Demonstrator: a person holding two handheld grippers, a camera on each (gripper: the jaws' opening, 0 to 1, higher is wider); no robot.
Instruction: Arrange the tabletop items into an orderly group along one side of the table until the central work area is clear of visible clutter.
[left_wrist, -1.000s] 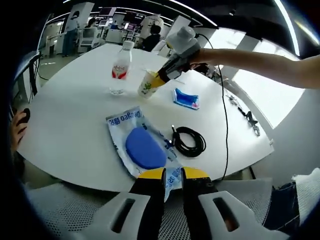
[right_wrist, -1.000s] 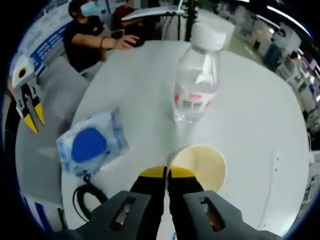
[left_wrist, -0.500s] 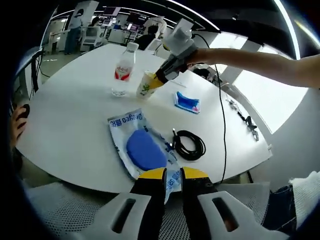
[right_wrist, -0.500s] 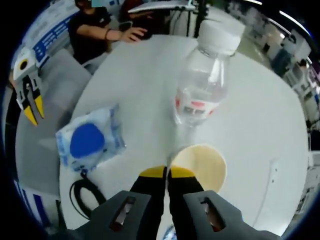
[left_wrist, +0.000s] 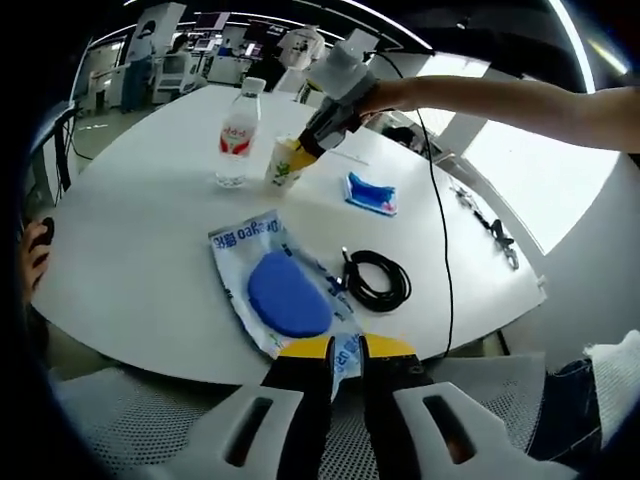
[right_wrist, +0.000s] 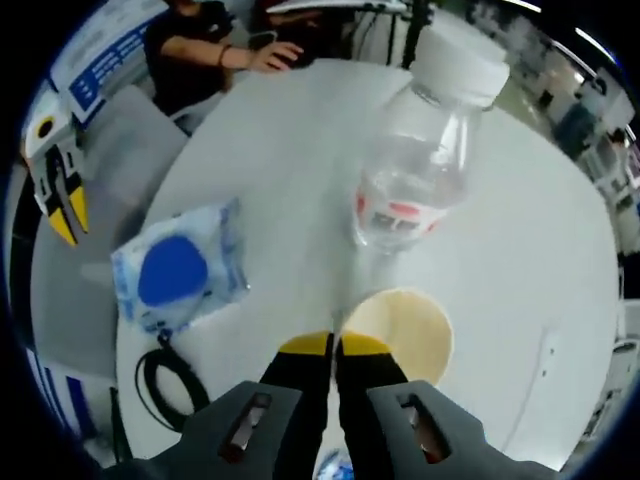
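While the right gripper (right_wrist: 333, 345), jaws closed on the paper cup's (right_wrist: 400, 333) rim, holds it beside the water bottle (right_wrist: 415, 160) at 12 o'clock, the next move, I think, is releasing it there; the left gripper (left_wrist: 346, 347) seems closed, empty.

Open-plan lab/office w/ big white round table (left_wrist: 140, 230).
Bright window (left_wrist: 520, 170) beyond table's far right edge; ceiling strip lights (left_wrist: 390, 18) overhead; desks w/ monitors (left_wrist: 215, 22) past far edge; grey mesh chair (left_wrist: 120, 420) at near edge. Seated person (right_wrist: 190, 50) at table's far edge in right gripper view.
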